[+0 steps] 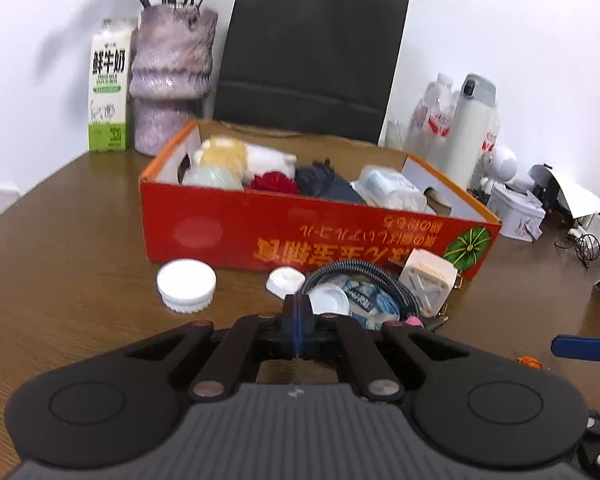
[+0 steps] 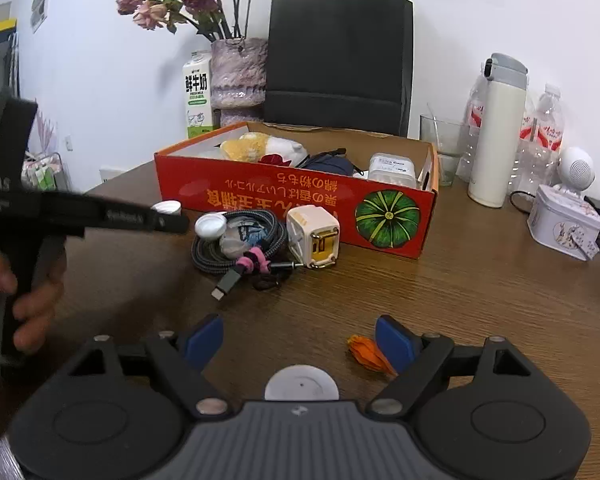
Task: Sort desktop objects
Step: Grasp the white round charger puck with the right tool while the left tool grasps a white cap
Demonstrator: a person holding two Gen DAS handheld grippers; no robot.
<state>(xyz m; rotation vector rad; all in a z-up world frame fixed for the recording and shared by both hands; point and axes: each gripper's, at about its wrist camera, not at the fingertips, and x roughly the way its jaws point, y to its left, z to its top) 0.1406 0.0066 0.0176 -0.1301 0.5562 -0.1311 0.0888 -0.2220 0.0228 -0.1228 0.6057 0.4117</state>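
A red cardboard box (image 1: 260, 236) (image 2: 260, 200) with a pumpkin picture holds plush toys, a dark pouch and a clear plastic case. In front of it lie a coiled braided cable (image 1: 360, 270) (image 2: 236, 250), a white charger (image 1: 428, 284) (image 2: 314, 236), a small white cap (image 1: 286, 280) (image 2: 211, 226) and a ribbed white lid (image 1: 186, 280). My left gripper (image 1: 296, 306) is shut just before the cable pile, with nothing visible between its pads. My right gripper (image 2: 300, 342) stands open over the table. A white disc (image 2: 302, 384) lies between its fingers and an orange scrap (image 2: 366, 354) lies beside the right finger.
A milk carton (image 1: 108, 92), a purple vase (image 1: 172, 76) and a black paper bag (image 1: 312, 52) stand behind the box. At the right are a white thermos (image 2: 496, 136), water bottles (image 2: 544, 128), a glass (image 2: 444, 148) and a white tin (image 2: 564, 226). A hand (image 2: 32, 300) holds the left gripper.
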